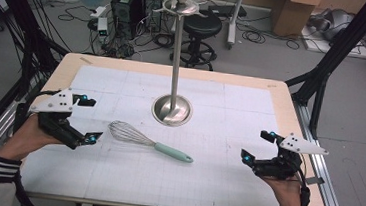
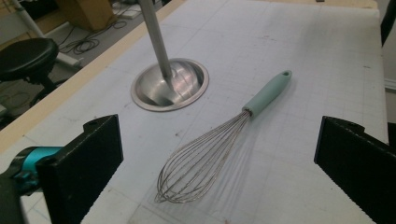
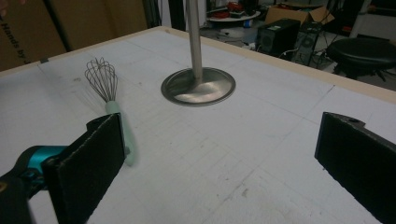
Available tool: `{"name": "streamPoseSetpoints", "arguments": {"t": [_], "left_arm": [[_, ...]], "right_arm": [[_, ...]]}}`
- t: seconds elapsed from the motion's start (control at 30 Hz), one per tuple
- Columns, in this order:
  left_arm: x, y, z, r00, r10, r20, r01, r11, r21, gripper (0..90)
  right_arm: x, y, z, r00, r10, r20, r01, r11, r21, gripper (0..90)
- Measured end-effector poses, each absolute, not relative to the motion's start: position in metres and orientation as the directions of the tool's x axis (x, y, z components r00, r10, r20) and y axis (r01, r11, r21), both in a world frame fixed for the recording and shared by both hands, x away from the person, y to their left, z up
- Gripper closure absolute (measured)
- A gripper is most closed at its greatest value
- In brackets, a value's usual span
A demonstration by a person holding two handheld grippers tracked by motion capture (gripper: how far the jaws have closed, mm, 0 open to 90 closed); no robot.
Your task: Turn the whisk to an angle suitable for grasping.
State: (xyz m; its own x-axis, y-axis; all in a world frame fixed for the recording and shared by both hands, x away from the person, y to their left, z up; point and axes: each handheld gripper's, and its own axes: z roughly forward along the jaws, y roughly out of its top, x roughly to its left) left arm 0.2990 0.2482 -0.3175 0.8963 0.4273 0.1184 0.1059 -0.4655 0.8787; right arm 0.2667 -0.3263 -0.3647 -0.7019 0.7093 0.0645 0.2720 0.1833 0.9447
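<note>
White gridded matting covers the worktop (image 1: 243,188), with a pale wooden border showing round its edges. Nearest the person, in the high view, two forearms in striped cuffs come up from the bottom edge, each hand holding a gripper. The left gripper (image 1: 85,118) sits over the left side of the mat with its jaws spread wide and nothing between them; the right gripper (image 1: 258,146) hovers near the right edge, its jaws likewise spread and empty.

Just beyond the left gripper lies the whisk (image 1: 146,141), flat on the mat, its wire head toward the left gripper and its mint-green handle angled toward the middle of the worktop. In the left gripper view the wire head lies close ahead between the two black jaws, without touching either. In the right gripper view the whisk (image 3: 108,88) lies off to the left, its handle partly hidden behind that gripper's left jaw, well apart from the gripper.

Farther on stands a steel utensil stand (image 1: 176,57): a shallow dished base that looks empty, a tall upright pole, and a top ring with what seem to be hooks, though they are too small to be sure.

Behind the worktop, a black stool (image 1: 202,27), a computer tower (image 1: 127,5), cardboard boxes and loose cables sit on the grey floor.
</note>
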Motion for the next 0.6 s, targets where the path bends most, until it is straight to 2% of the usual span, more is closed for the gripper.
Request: {"name": "streamPoseSetpoints", "arguments": {"t": [0.3,0.6], "left_arm": [[0.316,0.229,-0.303,0.918,0.369,0.148,0.091,-0.558,0.825,1.7],[0.328,0.21,-0.301,0.944,0.291,0.155,0.05,-0.591,0.805,1.7]], "right_arm": [[0.267,-0.326,-0.364,-0.703,0.708,0.063,0.268,0.181,0.946,0.8],[0.267,-0.326,-0.364,-0.706,0.705,0.063,0.268,0.184,0.946,0.8]]}}
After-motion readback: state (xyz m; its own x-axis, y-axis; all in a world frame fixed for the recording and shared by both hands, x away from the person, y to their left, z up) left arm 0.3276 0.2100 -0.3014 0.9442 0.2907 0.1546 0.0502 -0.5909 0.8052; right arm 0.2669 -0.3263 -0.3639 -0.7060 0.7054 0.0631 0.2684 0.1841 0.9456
